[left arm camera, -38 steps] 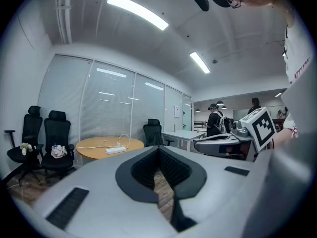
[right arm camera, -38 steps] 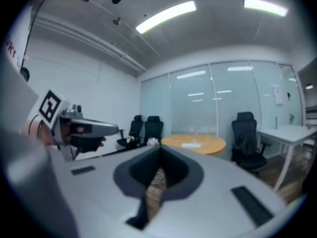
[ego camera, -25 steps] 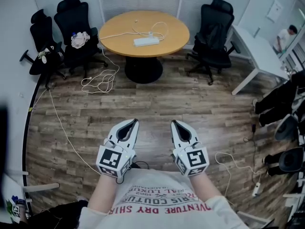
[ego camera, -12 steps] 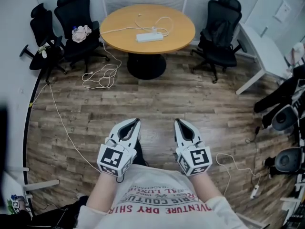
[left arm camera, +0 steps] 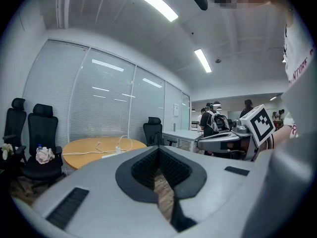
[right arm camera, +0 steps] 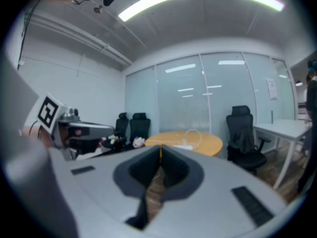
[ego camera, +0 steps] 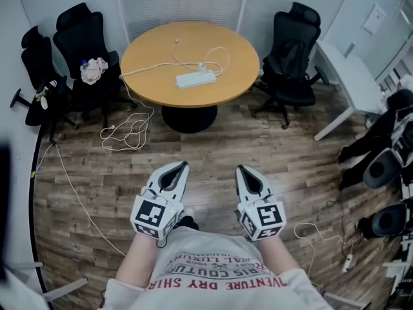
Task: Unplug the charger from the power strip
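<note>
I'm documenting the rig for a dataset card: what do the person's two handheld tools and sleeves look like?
Both the left tool and right tool are light grey tapered shells with black ribbed pads lining a teardrop opening. Each carries a white cube with black square markers. The person wears a white short-sleeved T-shirt with red print.

A white power strip [ego camera: 195, 79] lies at the round worktop's [ego camera: 148, 57] centre, a charger [ego camera: 202, 65] plugged into it. The left claw [ego camera: 181, 165] and right claw [ego camera: 240, 168] hang well short of the worktop, over wooden floor [ego camera: 290, 154].
</note>
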Demonstrator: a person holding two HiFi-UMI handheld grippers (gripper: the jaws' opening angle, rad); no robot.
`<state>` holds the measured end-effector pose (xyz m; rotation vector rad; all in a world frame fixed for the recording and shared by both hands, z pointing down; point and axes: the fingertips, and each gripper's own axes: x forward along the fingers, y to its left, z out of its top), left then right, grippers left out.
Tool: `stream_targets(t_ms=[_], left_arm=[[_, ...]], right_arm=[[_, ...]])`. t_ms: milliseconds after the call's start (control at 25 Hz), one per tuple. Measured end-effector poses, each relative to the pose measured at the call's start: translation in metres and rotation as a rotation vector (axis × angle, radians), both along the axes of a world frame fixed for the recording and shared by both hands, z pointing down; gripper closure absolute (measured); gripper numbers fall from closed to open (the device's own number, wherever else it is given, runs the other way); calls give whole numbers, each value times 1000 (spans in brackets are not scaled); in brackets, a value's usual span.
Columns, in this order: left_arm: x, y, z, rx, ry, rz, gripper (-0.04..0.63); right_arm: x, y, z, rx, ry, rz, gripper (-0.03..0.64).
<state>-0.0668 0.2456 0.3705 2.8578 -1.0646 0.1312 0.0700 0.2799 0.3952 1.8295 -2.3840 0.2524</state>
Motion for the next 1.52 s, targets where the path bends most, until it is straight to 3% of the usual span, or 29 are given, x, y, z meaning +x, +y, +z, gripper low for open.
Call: stream_targets(t_ms=[320, 560, 920, 1520], left_arm=[[-9, -126, -7, 15, -8, 43, 563], [-11, -181, 12, -44, -10, 12, 563], [4, -272, 38, -81, -39, -133, 563], [99, -439, 40, -89, -51, -396, 563]], right_arm=[[1, -119, -4, -2, 8, 60, 588], [4, -181, 9, -47, 4, 34, 588], [25, -290, 42, -86, -12, -97, 588], [127, -503, 46, -109, -19, -339, 588]])
